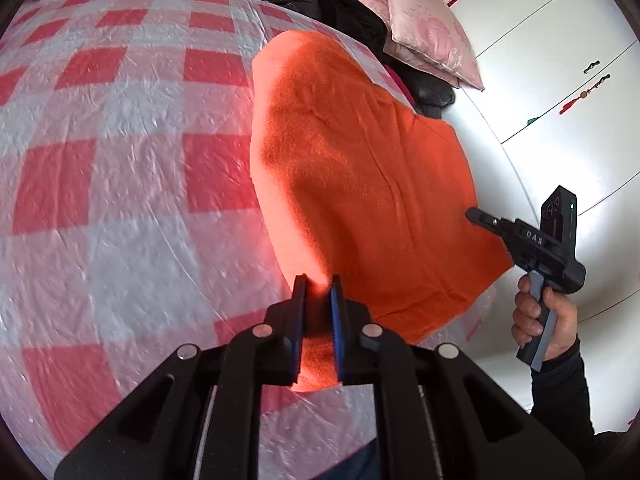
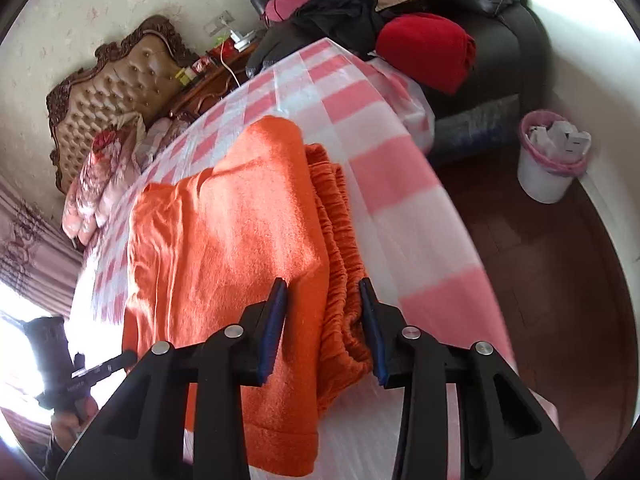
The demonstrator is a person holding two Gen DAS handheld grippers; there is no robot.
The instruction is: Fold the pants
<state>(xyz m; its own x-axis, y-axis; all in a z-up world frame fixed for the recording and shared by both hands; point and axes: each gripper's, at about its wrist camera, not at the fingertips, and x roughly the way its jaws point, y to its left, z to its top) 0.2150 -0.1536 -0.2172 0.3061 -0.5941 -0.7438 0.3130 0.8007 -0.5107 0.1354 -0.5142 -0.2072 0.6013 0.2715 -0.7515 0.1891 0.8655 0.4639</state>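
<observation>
The orange fleece pants [image 1: 360,168] lie folded on the red-and-white checked bed cover [image 1: 120,160]. My left gripper [image 1: 318,284] is shut on a corner of the pants at their near edge. In the right wrist view the pants [image 2: 224,232] lie folded over, with the gathered waistband [image 2: 340,240] on the right. My right gripper [image 2: 324,292] is open, its fingers straddling the waistband and the folded edge. The right gripper also shows in the left wrist view [image 1: 476,216], at the pants' far right edge. The left gripper shows in the right wrist view [image 2: 124,358] at the left edge.
Pink pillows [image 1: 424,20] and dark clothes [image 1: 348,12] lie beyond the bed, white wardrobe doors [image 1: 560,60] to the right. A black leather sofa [image 2: 500,20] with a red garment [image 2: 428,48], a white bin [image 2: 548,160], a headboard [image 2: 116,80] and wooden floor [image 2: 540,260] surround the bed.
</observation>
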